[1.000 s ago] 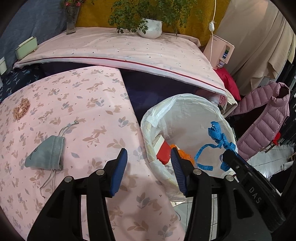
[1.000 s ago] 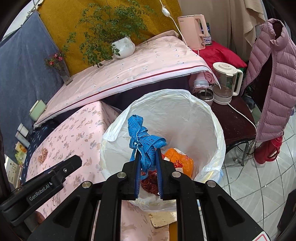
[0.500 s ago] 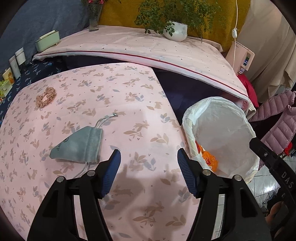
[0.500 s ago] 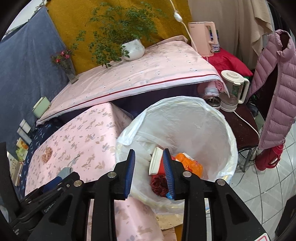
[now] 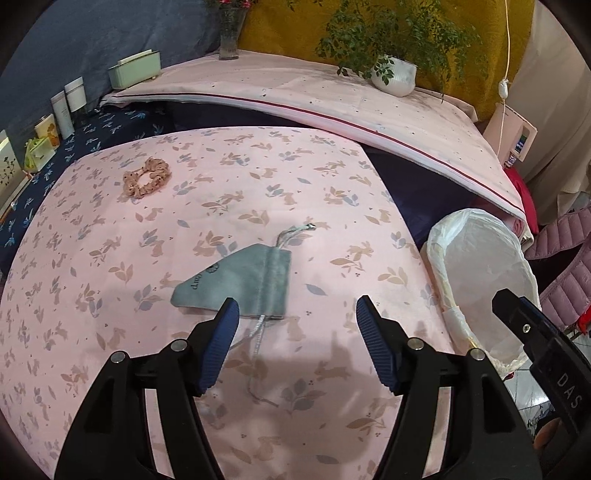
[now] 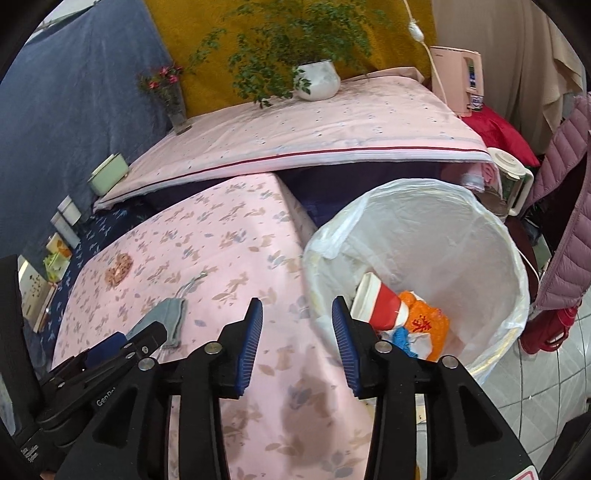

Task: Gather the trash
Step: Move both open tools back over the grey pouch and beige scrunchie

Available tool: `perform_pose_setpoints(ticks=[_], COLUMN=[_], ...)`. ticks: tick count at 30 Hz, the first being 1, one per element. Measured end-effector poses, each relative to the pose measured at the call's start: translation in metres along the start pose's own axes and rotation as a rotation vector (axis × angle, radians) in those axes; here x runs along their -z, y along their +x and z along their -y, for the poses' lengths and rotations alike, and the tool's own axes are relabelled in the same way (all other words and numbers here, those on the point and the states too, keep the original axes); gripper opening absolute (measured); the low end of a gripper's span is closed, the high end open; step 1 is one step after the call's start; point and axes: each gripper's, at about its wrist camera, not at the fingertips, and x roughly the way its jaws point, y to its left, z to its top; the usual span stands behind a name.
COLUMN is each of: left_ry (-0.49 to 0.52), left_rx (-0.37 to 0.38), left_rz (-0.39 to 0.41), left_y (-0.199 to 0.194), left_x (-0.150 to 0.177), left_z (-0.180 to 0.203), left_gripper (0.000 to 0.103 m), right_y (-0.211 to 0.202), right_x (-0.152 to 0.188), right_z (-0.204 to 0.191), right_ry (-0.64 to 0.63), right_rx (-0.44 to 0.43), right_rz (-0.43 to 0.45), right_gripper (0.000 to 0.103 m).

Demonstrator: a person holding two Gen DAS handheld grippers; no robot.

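A grey drawstring pouch [image 5: 240, 282] lies flat on the pink floral table [image 5: 110, 221]. My left gripper [image 5: 297, 314] hovers just in front of the pouch, its jaws opening and nothing between them. A white-lined bin [image 6: 491, 236] stands at the table's right edge. Inside it lie a red-and-white paper cup [image 6: 380, 301], orange wrapping [image 6: 424, 323] and a blue measuring tape [image 6: 400, 338]. My right gripper [image 6: 297, 314] hangs over the table edge beside the bin [image 5: 480, 273], jaws opening and empty. The pouch [image 6: 166, 317] shows at left in the right wrist view.
A pink scrunchie [image 5: 147, 181] lies far left on the table. Behind is a higher pink-covered surface [image 5: 314, 96] with a potted plant [image 5: 393, 75], a vase [image 5: 229, 33] and a green box [image 5: 135, 68]. A puffer jacket [image 6: 565, 221] and kettle [image 6: 511, 177] stand right of the bin.
The right gripper let go of the blue tape, which now lies in the bin, and opened while swinging left. The left gripper moved left from the bin over the table towards the pouch, opening wider.
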Motion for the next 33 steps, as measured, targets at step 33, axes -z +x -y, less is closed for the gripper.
perform_pose_setpoints(ticks=[33], left_ry=[-0.263], left_rx=[-0.211], left_rz=[0.02], left_y=[0.0], left_x=[-0.007], left_z=[-0.195], left_gripper=[0.065], right_y=[0.084], right_x=[0.033], right_z=[-0.145], right_ry=[-0.189], right_rx=[-0.096], right_rz=[-0.183], right_gripper=[0.051])
